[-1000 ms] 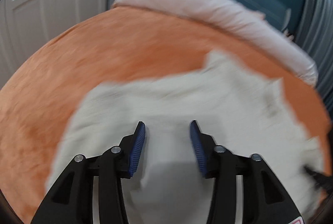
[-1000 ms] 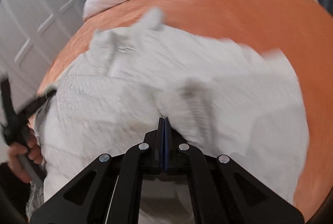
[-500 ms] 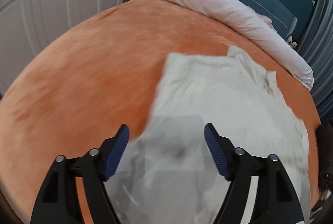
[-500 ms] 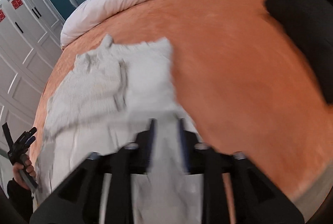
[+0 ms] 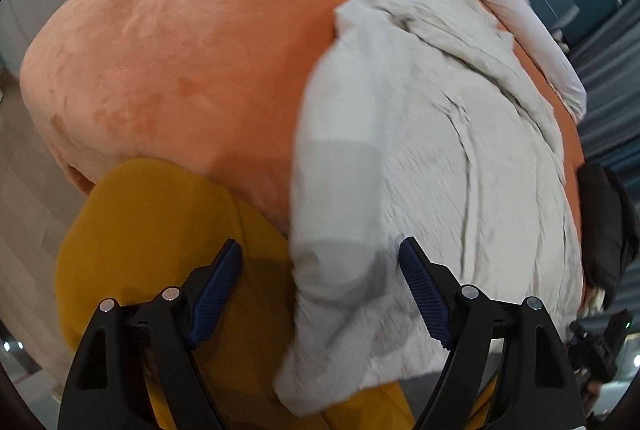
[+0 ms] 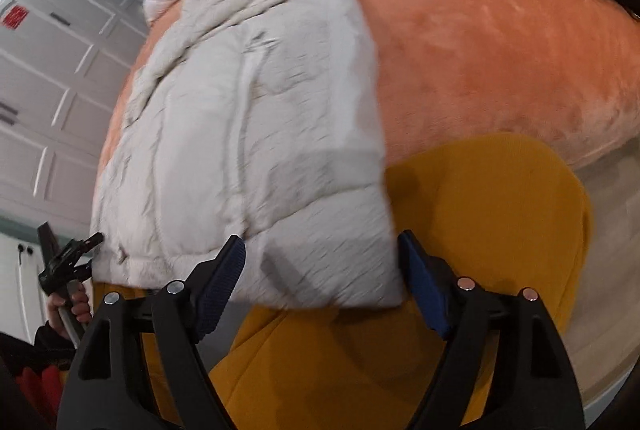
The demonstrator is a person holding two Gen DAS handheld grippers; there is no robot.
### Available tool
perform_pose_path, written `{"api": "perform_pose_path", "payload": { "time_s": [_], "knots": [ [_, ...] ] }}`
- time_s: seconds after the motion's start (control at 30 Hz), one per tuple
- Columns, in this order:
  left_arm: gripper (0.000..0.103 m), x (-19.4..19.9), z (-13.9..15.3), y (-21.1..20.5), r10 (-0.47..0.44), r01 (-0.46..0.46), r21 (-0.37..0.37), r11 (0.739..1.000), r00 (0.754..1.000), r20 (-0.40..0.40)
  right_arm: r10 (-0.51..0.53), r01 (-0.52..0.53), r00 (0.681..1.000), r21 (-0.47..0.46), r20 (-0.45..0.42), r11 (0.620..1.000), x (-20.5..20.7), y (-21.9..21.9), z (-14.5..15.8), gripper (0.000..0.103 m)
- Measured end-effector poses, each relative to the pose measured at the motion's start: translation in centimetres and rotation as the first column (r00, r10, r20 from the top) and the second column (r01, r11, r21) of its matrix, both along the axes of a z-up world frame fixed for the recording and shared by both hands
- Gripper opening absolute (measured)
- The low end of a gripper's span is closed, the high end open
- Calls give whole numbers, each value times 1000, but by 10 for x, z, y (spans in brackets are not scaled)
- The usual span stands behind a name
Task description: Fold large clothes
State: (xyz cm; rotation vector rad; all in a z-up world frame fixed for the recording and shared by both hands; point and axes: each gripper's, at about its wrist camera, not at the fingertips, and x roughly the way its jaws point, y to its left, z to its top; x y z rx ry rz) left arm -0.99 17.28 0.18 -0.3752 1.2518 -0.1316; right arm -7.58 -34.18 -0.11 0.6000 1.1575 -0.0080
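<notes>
both hand-held grippers, left (image 5: 320,288) and right (image 6: 322,284), gape above white jacket (image 6: 256,134).

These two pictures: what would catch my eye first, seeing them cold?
A big pale puffy jacket sprawls on a bright orange bed cover, its near end hanging over the bed's edge. Below that edge sits something mustard yellow. In the foreground of each view, an open black gripper with blue pads frames the jacket: left gripper, right gripper.

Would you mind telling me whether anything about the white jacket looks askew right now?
Yes: the white jacket lies crooked on the orange bed, its bottom hem hanging past the bed's edge over the yellow garment.
</notes>
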Motion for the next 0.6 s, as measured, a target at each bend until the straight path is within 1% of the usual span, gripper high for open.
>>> {"api": "perform_pose_path", "payload": {
  "time_s": [0.1, 0.17, 0.2, 0.23, 0.27, 0.3, 0.33, 0.37, 0.4, 0.43, 0.47, 0.5, 0.53, 0.6],
  "knots": [
    [78, -7, -2, -11, -54, 53, 23, 998, 999, 7, 8, -8, 1000, 0, 22, 1000, 0, 7, 0, 78],
    [78, -8, -4, -16, -83, 83, 2, 997, 997, -2, 1, -1, 999, 4, 35, 1000, -1, 10, 1, 78],
    [77, -7, -4, -19, -88, 88, 3, 996, 996, -1, -1, 1, 999, 13, 40, 1000, -1, 9, 0, 78],
    [74, -7, -5, -21, -93, 93, -1, 996, 996, 0, -4, 3, 999, 18, 44, 1000, -3, 9, -1, 76],
    [69, -7, -4, -24, -100, 100, -20, 995, 995, 4, -4, 3, 999, 18, 46, 1000, -3, 11, -1, 75],
    [54, -6, -5, -26, -104, 104, -47, 993, 995, 6, 2, -2, 999, 14, 44, 1000, -3, 10, 0, 70],
    [48, -6, -5, -27, -104, 104, -69, 992, 995, 5, 9, -9, 999, -2, 35, 1000, -1, 13, -1, 61],
    [46, -7, -4, -28, -96, 97, -65, 993, 995, 11, 14, -13, 1000, -12, 26, 1000, 0, 12, -1, 57],
    [37, -9, -2, -27, -93, 94, -67, 993, 995, 20, 18, -18, 1000, -19, 19, 1000, 0, 12, -2, 46],
    [26, -10, 1, -25, -90, 92, -72, 993, 995, 31, 20, -20, 1000, -19, 18, 1000, 0, 13, -3, 34],
    [21, -12, 5, -24, -88, 92, -81, 992, 995, 45, 28, -28, 999, -11, 19, 1000, 0, 14, -2, 29],
    [14, -13, 10, -23, -91, 96, -97, 991, 994, 58, 41, -41, 999, -14, 23, 999, -1, 14, 0, 22],
    [10, -15, 18, -23, -98, 106, -103, 989, 992, 74, 63, -62, 998, -25, 28, 998, -1, 16, 3, 18],
    [8, -19, 34, -23, -125, 136, -98, 986, 986, 111, 125, -123, 992, -50, 35, 991, 0, 17, 15, 15]
  ]
}}
